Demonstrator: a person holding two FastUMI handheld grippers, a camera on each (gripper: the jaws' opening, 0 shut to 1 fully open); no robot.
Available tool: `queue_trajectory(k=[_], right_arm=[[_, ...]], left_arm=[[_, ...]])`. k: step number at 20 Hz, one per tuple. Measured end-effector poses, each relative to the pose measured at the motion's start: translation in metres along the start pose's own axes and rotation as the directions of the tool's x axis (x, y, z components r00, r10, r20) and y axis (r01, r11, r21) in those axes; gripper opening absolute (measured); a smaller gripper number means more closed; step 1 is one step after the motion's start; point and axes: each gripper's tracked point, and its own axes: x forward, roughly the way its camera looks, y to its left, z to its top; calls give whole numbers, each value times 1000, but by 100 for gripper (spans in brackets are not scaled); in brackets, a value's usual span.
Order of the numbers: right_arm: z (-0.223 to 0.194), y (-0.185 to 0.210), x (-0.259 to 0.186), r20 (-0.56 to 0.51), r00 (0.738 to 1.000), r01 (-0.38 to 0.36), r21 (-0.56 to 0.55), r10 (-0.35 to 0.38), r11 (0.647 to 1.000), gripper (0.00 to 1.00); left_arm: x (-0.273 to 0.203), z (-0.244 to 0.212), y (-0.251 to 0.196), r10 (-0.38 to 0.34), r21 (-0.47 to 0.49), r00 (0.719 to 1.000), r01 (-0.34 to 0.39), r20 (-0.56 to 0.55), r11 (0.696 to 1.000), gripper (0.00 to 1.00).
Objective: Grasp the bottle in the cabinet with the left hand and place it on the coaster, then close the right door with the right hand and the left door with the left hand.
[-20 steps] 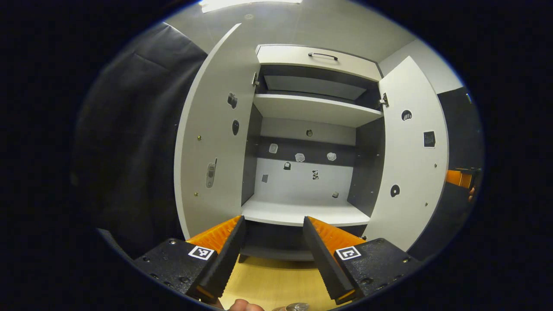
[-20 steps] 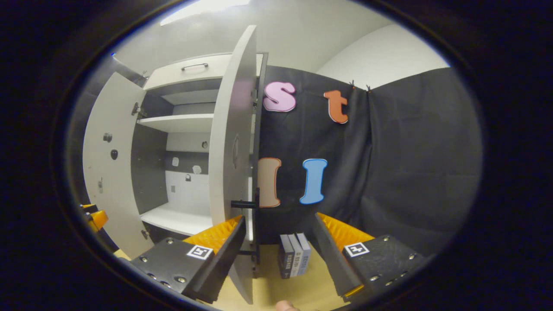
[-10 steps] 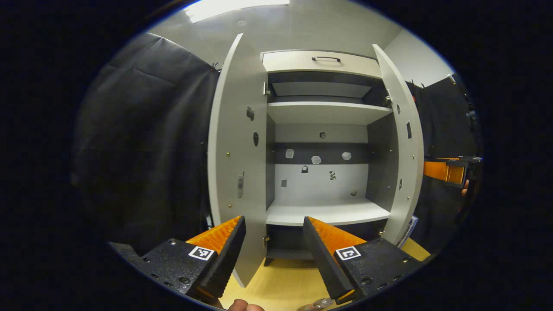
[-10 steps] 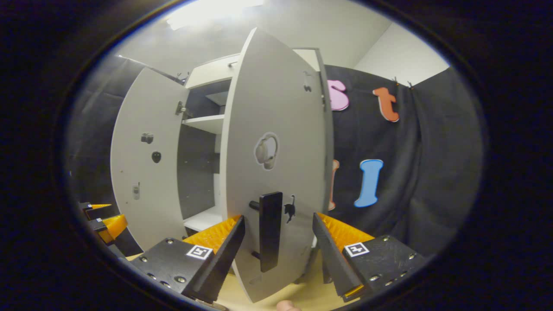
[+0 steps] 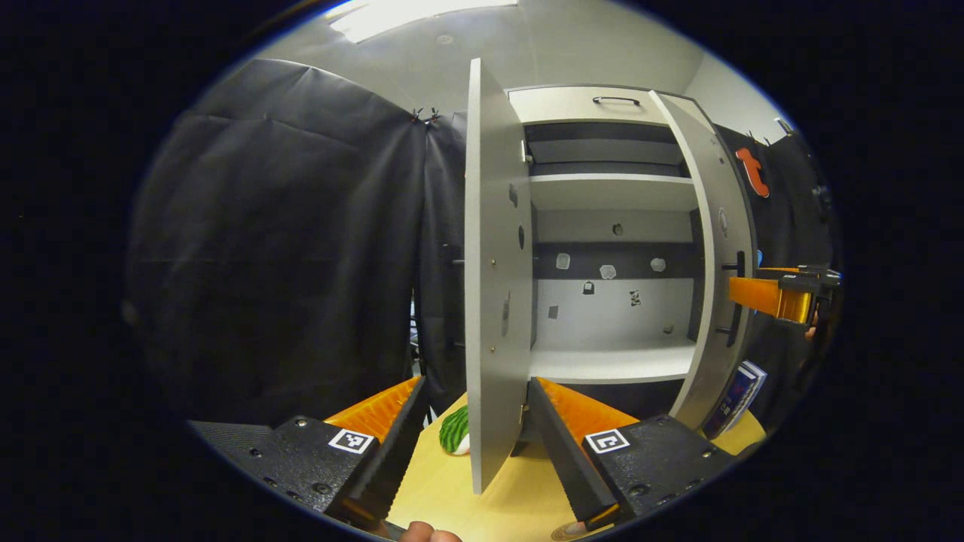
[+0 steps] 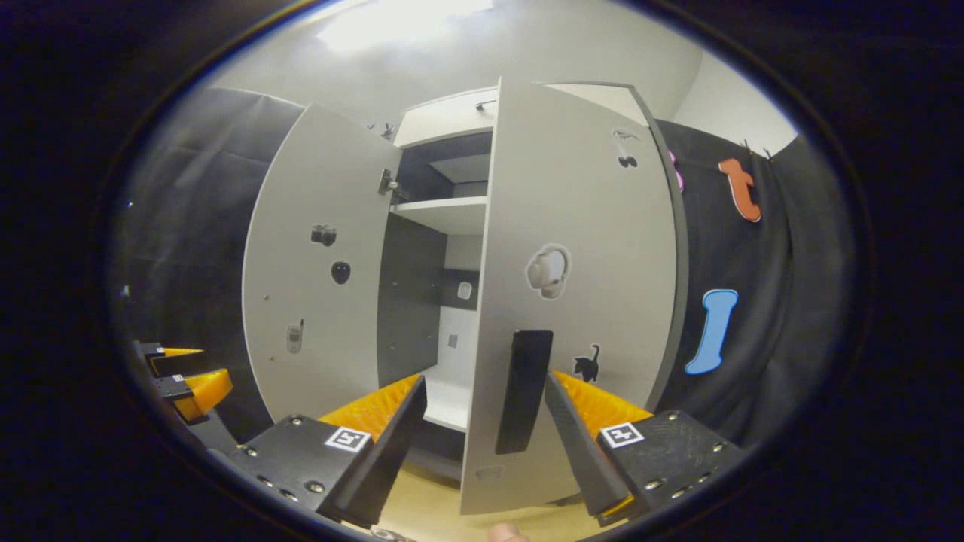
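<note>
1. At the bottom of the left gripper view we see our left gripper (image 5: 476,444) with its fingers spread wide and gripping nothing; the lower edge of the left door (image 5: 493,301) sits in the gap between them, and we cannot tell whether either finger touches it.
2. Right of that door, the cabinet (image 5: 610,226) stands open at centre frame, its lower shelf (image 5: 610,361) bare.
3. Low in the same view, a green striped object (image 5: 454,433) lies on the wooden table (image 5: 444,489) just left of the door's bottom edge.
4. At the very bottom edge, right of centre, a round patterned rim (image 5: 563,533) peeks out; we cannot tell if it is the coaster, and we cannot place the bottle.
5. At the right edge of the left gripper view, the right gripper (image 5: 779,297) is by the right door (image 5: 719,286).
6. At the bottom of the right gripper view, our right gripper (image 6: 486,440) is also spread wide, with the door's dark handle (image 6: 523,391) between its fingers, close to the right-hand one.
7. Books (image 5: 734,391) stand at lower right of the left gripper view.
</note>
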Motion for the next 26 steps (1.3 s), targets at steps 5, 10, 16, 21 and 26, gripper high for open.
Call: queue_trajectory(k=[5,10,16,21,26], right_arm=[[2,4,0,1,1000,-2,29,2,1000,93],[3,2,0,4,1000,5,36,-5,999,92],[-2,9,2,-1,1000,12,40,-12,999,92],[-8,21,6,-5,1000,21,39,-21,999,95],[-11,29,15,-3,999,47,36,-47,998,93]], left_arm=[[2,0,9,14,-17,1000,-14,-4,1000,87],[7,3,21,29,-32,1000,-29,1,999,87],[22,5,40,59,-42,998,-58,3,997,87],[42,6,70,103,-39,995,-103,7,994,87],[68,9,92,112,-71,994,-111,13,991,86]])
